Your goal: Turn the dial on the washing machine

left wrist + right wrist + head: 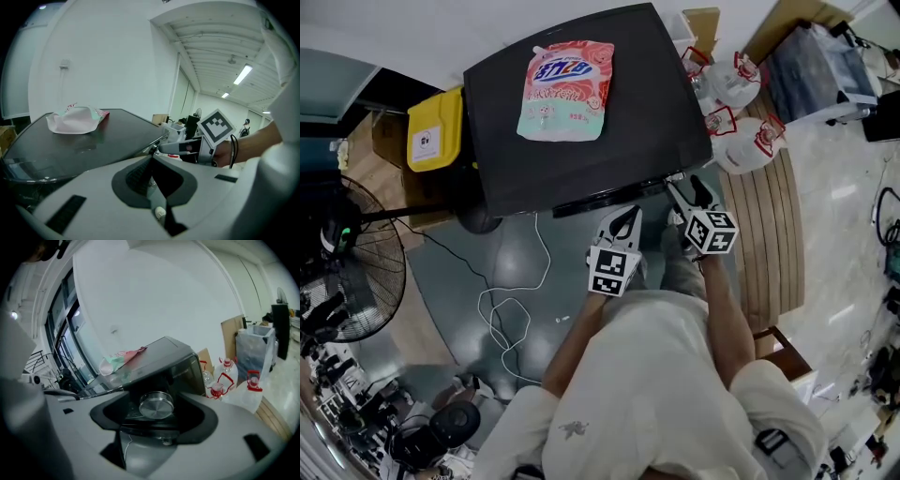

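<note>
**Right gripper at the dial, no hold on it**

Left gripper (pixel 628 214): jaws closed together with nothing between them, parked in front of the black washing machine (pixel 581 141), near the middle of its front edge. A pink-and-white detergent pouch (pixel 566 89) lies on the top surface. Right gripper (pixel 687 192): jaws wide, either side of the round silver metal dial (pixel 157 404), with a gap showing at both pads. The dial sits on the dark control panel at the front right corner, just under the lid edge. It has a flat brushed face and a ridged rim; no pointer mark can be made out. Judgement: the approach is done. Closing on the dial and twisting it appear still to do, and its present setting cannot be read.
</note>
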Motion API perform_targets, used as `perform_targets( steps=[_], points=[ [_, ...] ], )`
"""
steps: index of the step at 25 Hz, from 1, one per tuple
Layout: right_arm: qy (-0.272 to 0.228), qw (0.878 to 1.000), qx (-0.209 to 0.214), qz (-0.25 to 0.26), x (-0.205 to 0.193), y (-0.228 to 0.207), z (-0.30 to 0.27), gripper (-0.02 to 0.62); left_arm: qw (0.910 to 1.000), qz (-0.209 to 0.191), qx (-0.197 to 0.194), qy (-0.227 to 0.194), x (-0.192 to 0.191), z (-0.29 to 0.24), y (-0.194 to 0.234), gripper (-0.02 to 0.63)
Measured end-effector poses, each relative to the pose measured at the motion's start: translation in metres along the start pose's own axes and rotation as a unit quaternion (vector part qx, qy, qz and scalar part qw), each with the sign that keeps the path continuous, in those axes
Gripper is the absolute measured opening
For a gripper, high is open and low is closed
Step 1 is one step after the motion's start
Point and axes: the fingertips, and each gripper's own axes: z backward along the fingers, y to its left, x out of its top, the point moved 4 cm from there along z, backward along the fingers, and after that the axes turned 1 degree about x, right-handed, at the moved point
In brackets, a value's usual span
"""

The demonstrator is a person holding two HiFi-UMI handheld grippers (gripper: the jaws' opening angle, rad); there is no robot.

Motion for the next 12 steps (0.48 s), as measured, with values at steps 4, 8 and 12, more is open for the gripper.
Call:
perform_targets(
  steps=[4, 8, 12],
  points=[
    [-0.013, 0.999, 0.0, 0.045, 0.014, 0.01, 0.012, 0.307, 0.9999, -0.004, 0.0, -0.01, 0.007, 0.002, 0.003, 0.012],
    [-0.029, 0.996, 0.001, 0.082, 0.027, 0.023, 0.025, 0.307, 0.9998, -0.008, -0.001, -0.02, 0.015, 0.005, 0.006, 0.012],
    [-0.041, 0.991, -0.005, 0.129, 0.036, 0.035, 0.038, 0.305, 0.9993, -0.009, -0.002, -0.036, 0.026, 0.008, 0.009, 0.012]
  ],
)
